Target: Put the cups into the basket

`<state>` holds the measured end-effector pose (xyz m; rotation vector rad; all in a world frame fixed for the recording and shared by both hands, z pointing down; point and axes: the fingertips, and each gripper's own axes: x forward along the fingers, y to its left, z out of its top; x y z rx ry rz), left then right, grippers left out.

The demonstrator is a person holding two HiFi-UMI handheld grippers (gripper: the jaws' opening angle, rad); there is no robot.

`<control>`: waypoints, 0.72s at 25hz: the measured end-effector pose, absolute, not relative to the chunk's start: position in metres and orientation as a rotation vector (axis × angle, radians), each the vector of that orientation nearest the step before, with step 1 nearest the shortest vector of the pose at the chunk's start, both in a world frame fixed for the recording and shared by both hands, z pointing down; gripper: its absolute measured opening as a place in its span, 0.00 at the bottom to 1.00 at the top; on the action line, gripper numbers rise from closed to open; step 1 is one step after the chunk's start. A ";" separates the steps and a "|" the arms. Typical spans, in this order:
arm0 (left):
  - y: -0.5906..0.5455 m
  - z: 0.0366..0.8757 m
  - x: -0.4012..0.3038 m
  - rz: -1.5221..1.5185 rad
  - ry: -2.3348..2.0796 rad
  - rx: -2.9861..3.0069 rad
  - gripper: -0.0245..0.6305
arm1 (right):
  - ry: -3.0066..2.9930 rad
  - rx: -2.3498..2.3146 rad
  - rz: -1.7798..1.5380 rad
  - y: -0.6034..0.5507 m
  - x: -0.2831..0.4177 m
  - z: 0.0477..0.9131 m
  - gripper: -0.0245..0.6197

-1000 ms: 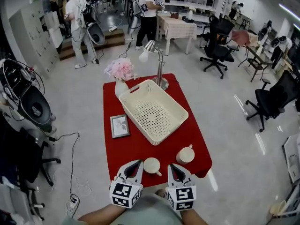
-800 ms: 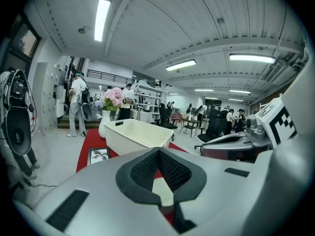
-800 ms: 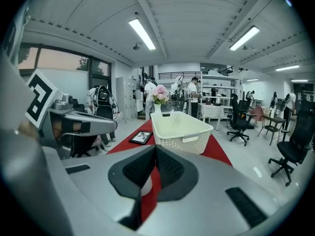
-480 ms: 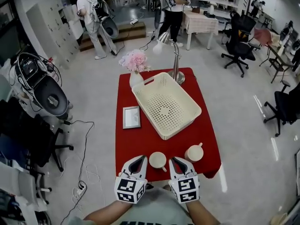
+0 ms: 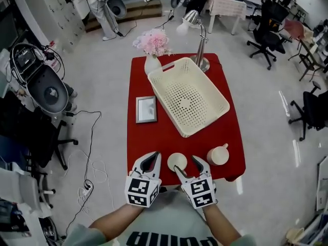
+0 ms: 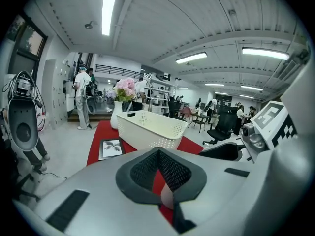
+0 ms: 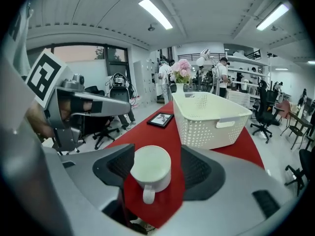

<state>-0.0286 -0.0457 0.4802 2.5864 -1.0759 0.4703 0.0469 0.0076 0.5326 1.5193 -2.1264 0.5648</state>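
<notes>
Two cream cups stand near the front edge of the red table [image 5: 154, 137]. The left cup [image 5: 177, 161] [image 7: 151, 168] sits upright, handle toward me, between the jaws of my right gripper [image 5: 188, 167] [image 7: 155, 165]. Those jaws are opening, with a gap showing on the cup's right side. The second cup [image 5: 218, 155] stands to the right, untouched. Just left of the near cup, my left gripper [image 5: 152, 160] [image 6: 158, 156] is shut and empty. The white perforated basket [image 5: 167, 106] [image 7: 211, 124] [image 6: 147, 129] lies empty, farther back on the table.
A vase of pink flowers [image 5: 152, 47] and a desk lamp [image 5: 197, 35] stand at the table's far end. A framed picture [image 5: 146, 109] lies left of the basket. Office chairs [image 5: 310, 111] and equipment [image 5: 46, 88] surround the table; people stand far back.
My right gripper's jaws have spread from shut to open around the near cup. Both grippers stay at the table's near edge while the head view has shifted.
</notes>
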 end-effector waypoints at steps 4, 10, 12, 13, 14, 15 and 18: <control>-0.051 0.487 -0.035 0.478 -1.056 2.579 0.04 | -2.089 1.430 0.597 0.005 0.033 0.556 0.55; -0.061 0.493 -0.044 0.480 -1.023 2.582 0.04 | -2.054 1.354 0.631 -0.002 0.018 0.577 0.62; -0.064 0.494 -0.045 0.478 -1.012 2.588 0.04 | -2.043 1.330 0.638 -0.004 0.014 0.583 0.63; -0.066 0.493 -0.045 0.476 -1.005 2.593 0.04 | -2.036 1.322 0.639 -0.005 0.013 0.587 0.63; -0.067 0.493 -0.045 0.476 -0.998 2.596 0.04 | -2.025 1.318 0.639 -0.006 0.012 0.589 0.63; -0.069 0.493 -0.044 0.475 -0.990 2.598 0.04 | -2.011 1.316 0.639 -0.007 0.012 0.590 0.63; -0.074 0.494 -0.044 0.469 -0.966 2.605 0.04 | -1.962 1.307 0.635 -0.007 0.013 0.598 0.63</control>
